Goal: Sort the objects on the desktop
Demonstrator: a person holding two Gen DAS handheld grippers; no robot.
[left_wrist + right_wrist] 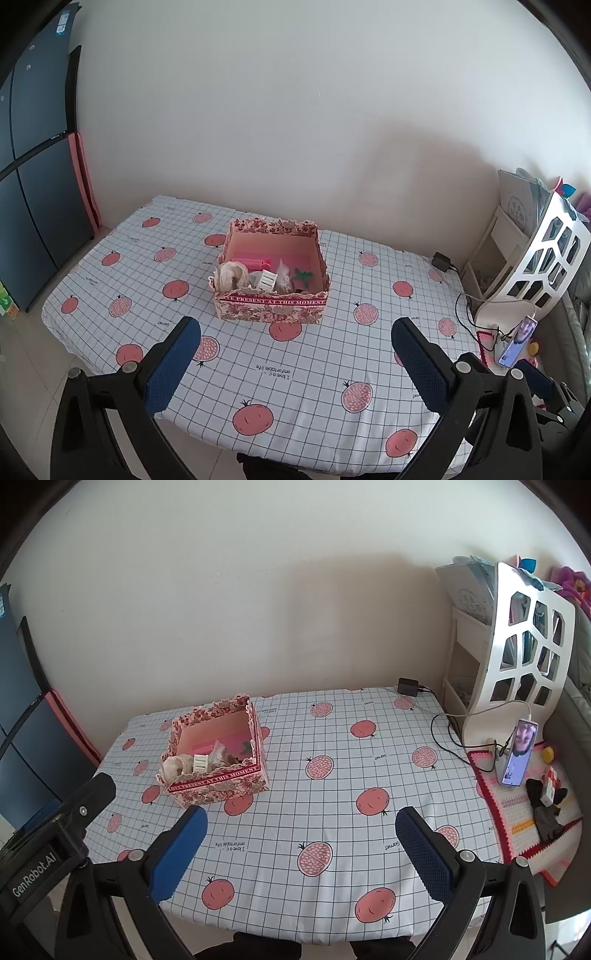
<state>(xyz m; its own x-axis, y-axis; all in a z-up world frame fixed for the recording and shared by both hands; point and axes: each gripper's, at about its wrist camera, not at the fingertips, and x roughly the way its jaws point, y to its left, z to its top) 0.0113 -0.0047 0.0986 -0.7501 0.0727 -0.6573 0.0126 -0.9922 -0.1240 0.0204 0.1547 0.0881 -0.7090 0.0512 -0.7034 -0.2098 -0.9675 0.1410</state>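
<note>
A pink floral cardboard box [271, 309] [218, 788] stands on the table with the checked fruit-print cloth [332, 369] [332, 775]. Inside lie a pink flat item [251, 260], a beige cloth bundle [231, 275] [175, 765], a small white slatted piece [266, 280] [200, 763], a clear bag [284, 280] and a green bit [303, 275]. My left gripper [295, 336] hangs open above the near table edge, short of the box, holding nothing. My right gripper [301, 823] is open too, right of the box. The left gripper's black body shows in the right wrist view's lower left corner.
A black charger [441, 260] [408, 686] with cables lies at the far right corner. A white cut-out rack [543, 266] [524, 646] and a lit phone [517, 341] [519, 751] on a crocheted mat [517, 812] stand to the right. Dark cabinet [33, 184] at left.
</note>
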